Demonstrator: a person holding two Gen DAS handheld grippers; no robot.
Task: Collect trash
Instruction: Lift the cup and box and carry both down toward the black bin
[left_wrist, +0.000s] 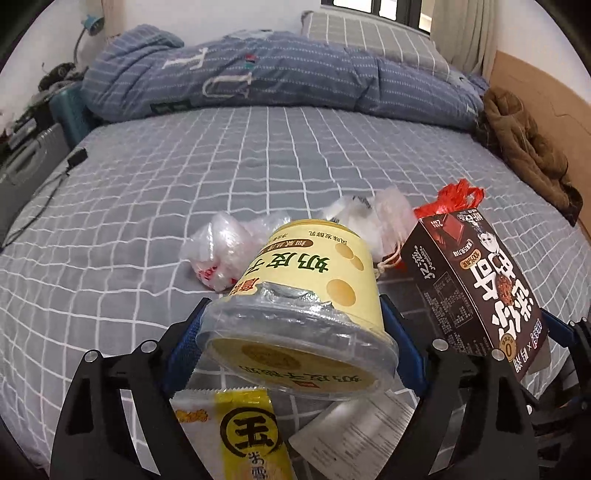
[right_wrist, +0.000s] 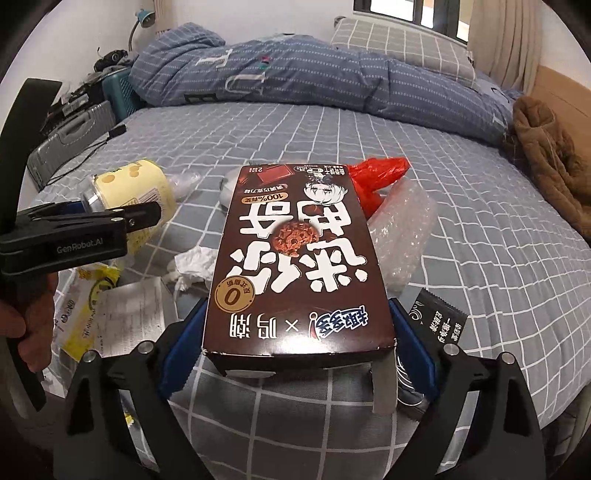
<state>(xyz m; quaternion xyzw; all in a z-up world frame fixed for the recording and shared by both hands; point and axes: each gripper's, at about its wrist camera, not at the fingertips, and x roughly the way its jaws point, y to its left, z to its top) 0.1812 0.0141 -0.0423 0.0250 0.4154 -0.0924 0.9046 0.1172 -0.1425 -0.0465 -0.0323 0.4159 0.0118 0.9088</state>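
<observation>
Lifting both finds clear, we keep the left tool (left_wrist: 295, 347) clamped on the yellow tub (left_wrist: 314, 295) and the right tool (right_wrist: 295, 347) on the brown box (right_wrist: 299, 258), level above the bed (left_wrist: 221, 166).

A: Where's the tub (left_wrist: 306, 288)?

B: Between the fingers (left_wrist: 184, 343) of the left gripper (left_wrist: 295, 332), tipped on its side above the bed (left_wrist: 184, 177). Under it lie a snack packet (left_wrist: 251, 435) and, just right of that, a paper slip (left_wrist: 354, 417).

A: And the box (right_wrist: 299, 258)?

B: Between the right gripper (right_wrist: 299, 347) fingers (right_wrist: 181, 343), to the right of the tub. A plastic bag (right_wrist: 380, 177) and bubble wrap (right_wrist: 406, 229) lie behind it on its right side; a crumpled tissue (right_wrist: 192, 266) lies to its left. A sachet (right_wrist: 439, 328) lies on the bed just beside the right finger.

A: Further back?

B: A bunched quilt (left_wrist: 258, 77) lies across the far end of the bed, with a pillow (left_wrist: 369, 37) behind it and a coat (left_wrist: 524, 147) at the bed's right edge. A suitcase (right_wrist: 70, 140) stands off the left edge.
</observation>
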